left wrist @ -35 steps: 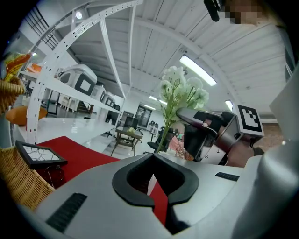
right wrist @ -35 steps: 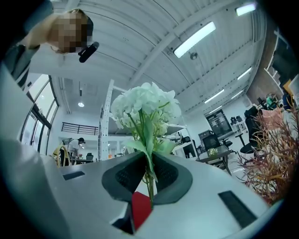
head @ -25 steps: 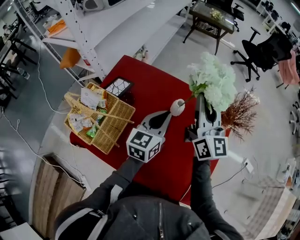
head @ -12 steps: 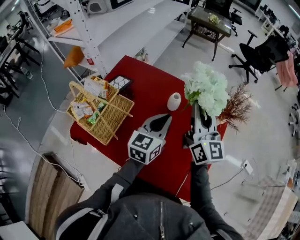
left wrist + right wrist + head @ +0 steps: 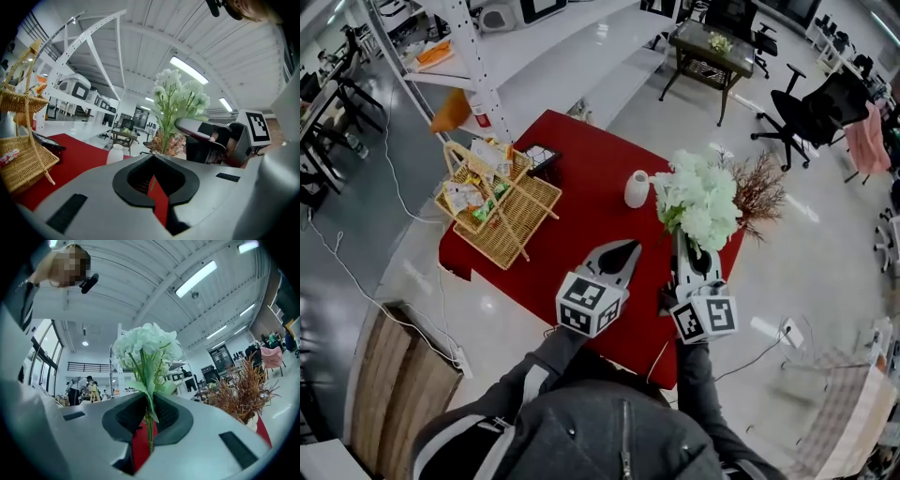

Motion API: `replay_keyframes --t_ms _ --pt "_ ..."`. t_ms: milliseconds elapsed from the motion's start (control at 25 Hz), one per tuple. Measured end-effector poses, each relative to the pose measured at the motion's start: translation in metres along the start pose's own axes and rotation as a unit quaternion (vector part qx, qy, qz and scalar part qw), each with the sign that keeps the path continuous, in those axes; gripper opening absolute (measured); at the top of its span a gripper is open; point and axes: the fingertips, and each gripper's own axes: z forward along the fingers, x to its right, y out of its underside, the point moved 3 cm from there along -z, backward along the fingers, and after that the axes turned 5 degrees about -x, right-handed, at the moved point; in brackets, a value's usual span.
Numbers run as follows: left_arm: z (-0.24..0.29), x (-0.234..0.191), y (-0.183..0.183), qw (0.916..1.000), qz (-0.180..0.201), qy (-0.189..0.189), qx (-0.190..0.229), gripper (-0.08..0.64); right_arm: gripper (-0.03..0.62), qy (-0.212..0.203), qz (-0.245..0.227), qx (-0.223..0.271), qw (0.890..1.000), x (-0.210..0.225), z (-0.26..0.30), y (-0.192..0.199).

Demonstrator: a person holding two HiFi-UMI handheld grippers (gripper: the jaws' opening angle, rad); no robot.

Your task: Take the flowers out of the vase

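Clearly the grip is where it belongs: low in the centre of the head view, my right gripper [image 5: 679, 242] has its fingers pinched narrow on the thin green stems [image 5: 149, 427] of the flowers [image 5: 698, 197], well below the heads. I judge the bunch light but top-heavy, with springy artificial-looking stems that could swivel or slide in the pads. The bare stalk near the bottom is the place to hold, never the soft, crushable blooms.

Just left of it, my left gripper [image 5: 623, 251] has its fingers drawn together on nothing, and only red shows through the slit.

Above the right gripper, centre-right of the frame, the flowers hang over the right edge of the red table [image 5: 581, 220]. They are a rounded cluster of pale greenish-white blossoms with a few long leaves under them. The stems look clear of the small white vase [image 5: 637, 188], which stands upright just left of them.

Further right is a dried brown spray [image 5: 757, 187]. A wicker basket [image 5: 492, 211] sits at the table's left edge.
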Motion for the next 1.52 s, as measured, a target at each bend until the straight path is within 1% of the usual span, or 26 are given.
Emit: replay_keyframes --t_ms 360,600,800,1040,1520 --pt "-0.025 0.043 0.028 0.9998 -0.007 -0.017 -0.004 0.009 0.037 -0.021 0.026 -0.036 0.999 -0.016 -0.057 0.030" --pt "-0.042 0.049 0.045 0.9989 -0.014 -0.044 -0.011 0.009 0.038 -0.025 0.046 -0.058 0.997 -0.022 -0.084 0.050" --pt "-0.049 0.055 0.050 0.9984 -0.012 -0.054 -0.005 0.009 0.038 -0.031 0.054 -0.067 0.996 -0.029 -0.100 0.058" --pt "-0.053 0.056 0.054 0.9982 -0.012 -0.059 -0.006 0.009 0.037 -0.044 0.052 -0.084 0.994 -0.036 -0.104 0.068" --pt "-0.055 0.049 0.055 0.9975 -0.024 -0.066 -0.001 0.009 0.038 -0.049 0.048 -0.086 0.994 -0.042 -0.101 0.067"
